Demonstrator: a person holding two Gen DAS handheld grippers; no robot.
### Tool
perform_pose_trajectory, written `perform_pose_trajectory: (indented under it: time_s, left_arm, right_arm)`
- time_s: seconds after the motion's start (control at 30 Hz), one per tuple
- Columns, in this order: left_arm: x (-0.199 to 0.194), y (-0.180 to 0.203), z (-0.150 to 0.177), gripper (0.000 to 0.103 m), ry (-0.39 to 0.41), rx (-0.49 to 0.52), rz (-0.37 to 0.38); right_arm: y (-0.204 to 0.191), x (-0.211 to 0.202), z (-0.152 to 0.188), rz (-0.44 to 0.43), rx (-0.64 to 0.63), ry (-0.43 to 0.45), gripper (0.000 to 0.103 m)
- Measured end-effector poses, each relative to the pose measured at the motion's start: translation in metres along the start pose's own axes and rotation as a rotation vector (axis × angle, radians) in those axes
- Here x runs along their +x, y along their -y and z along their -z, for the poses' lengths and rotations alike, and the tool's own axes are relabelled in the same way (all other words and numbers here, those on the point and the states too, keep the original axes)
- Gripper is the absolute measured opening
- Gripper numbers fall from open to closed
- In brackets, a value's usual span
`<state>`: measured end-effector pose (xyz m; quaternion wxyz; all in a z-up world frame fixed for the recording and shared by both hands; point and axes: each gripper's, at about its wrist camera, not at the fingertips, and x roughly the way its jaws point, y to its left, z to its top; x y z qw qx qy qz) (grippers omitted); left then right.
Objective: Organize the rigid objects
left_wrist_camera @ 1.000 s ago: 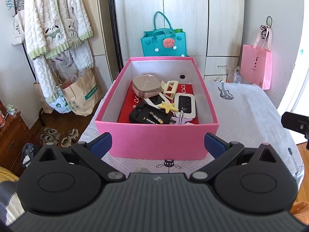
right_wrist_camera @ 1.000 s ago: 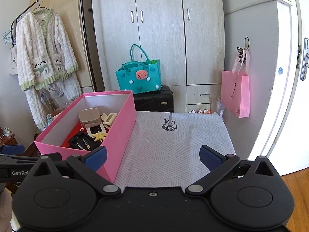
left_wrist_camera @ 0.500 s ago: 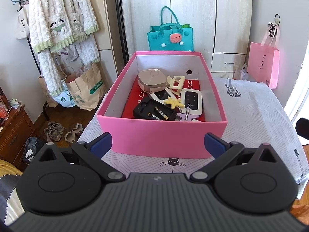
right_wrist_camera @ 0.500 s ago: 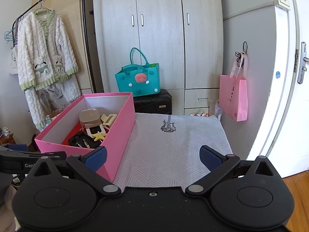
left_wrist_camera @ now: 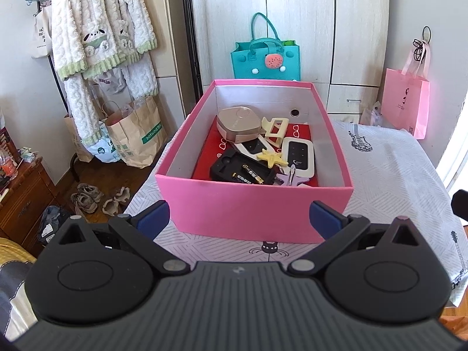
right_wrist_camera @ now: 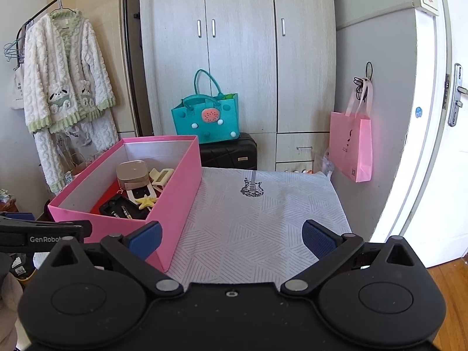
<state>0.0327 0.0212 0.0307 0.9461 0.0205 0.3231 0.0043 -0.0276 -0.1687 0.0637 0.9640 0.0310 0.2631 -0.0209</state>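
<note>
Left wrist: patterned tablecloth [left_wrist_camera: 389, 161], wardrobe [left_wrist_camera: 292, 23] bhd.

Bright daylight from the right, blown-out white at the door [right_wrist_camera: 438, 146], pink glow on the wall beside the pink bag [right_wrist_camera: 352, 146], soft shadows, sharp focus, strong fisheye bending at edges, dark corners.

A teal tote bag [right_wrist_camera: 206, 118] sits on a black suitcase [right_wrist_camera: 231, 155].
</note>
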Motion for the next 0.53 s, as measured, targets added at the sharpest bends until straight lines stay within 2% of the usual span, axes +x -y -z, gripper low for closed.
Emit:
perform_pose_trajectory:
  time_s: [0.53]
  left_arm:
    - [-0.0095, 0.0060, 0.0047, 0.103, 0.016, 0.030, 0.001]
  right_arm:
    - [0.0027, 0.0024, 0.0034, 0.014, 0.025, 0.001, 0.103]
